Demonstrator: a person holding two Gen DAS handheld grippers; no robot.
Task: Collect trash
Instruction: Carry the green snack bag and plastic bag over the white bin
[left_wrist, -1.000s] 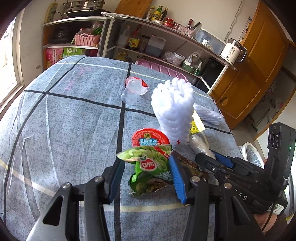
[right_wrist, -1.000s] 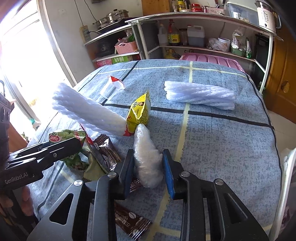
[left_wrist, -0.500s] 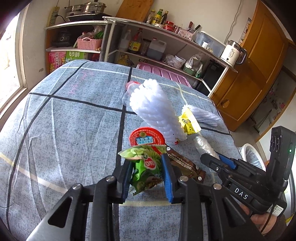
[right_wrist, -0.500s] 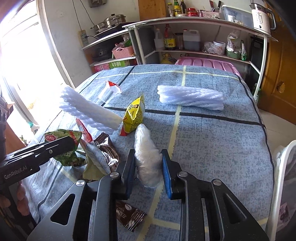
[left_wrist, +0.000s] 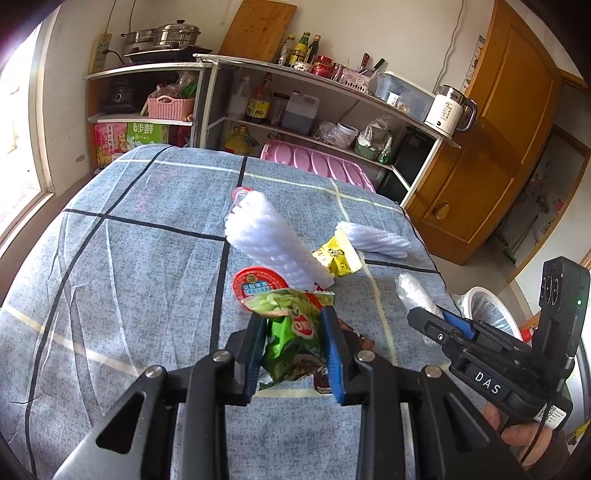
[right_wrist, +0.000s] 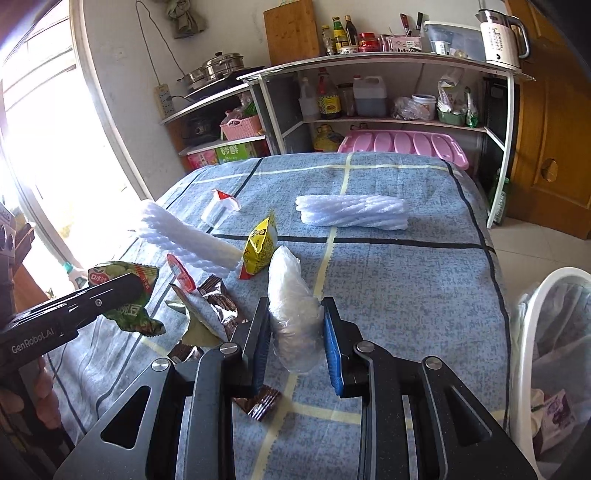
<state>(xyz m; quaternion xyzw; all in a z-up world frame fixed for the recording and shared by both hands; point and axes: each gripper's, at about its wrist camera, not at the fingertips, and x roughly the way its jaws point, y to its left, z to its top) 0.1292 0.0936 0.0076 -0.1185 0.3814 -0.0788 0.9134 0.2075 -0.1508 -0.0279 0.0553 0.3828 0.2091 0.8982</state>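
Note:
My left gripper (left_wrist: 293, 325) is shut on a green snack wrapper (left_wrist: 291, 332) and holds it above the blue checked table (left_wrist: 129, 277). It also shows in the right wrist view (right_wrist: 125, 295). My right gripper (right_wrist: 293, 321) is shut on a clear crumpled plastic bag (right_wrist: 291, 306), lifted off the table. On the table lie a white foam net sleeve (left_wrist: 273, 240), a second foam sleeve (right_wrist: 351, 212), a yellow packet (right_wrist: 260, 245), a red round lid (left_wrist: 258, 286), brown wrappers (right_wrist: 214, 302) and a clear cup (right_wrist: 218, 206).
A white bin with a plastic liner (right_wrist: 546, 332) stands at the table's right edge and holds some trash. Kitchen shelves (right_wrist: 369, 92) with bottles stand behind the table. A pink lid (right_wrist: 402, 146) leans at the far edge. A wooden door (left_wrist: 498, 129) is on the right.
My left gripper closed on the green wrapper and lifted it. My right gripper rose with the plastic bag. Both views pulled back from the table.

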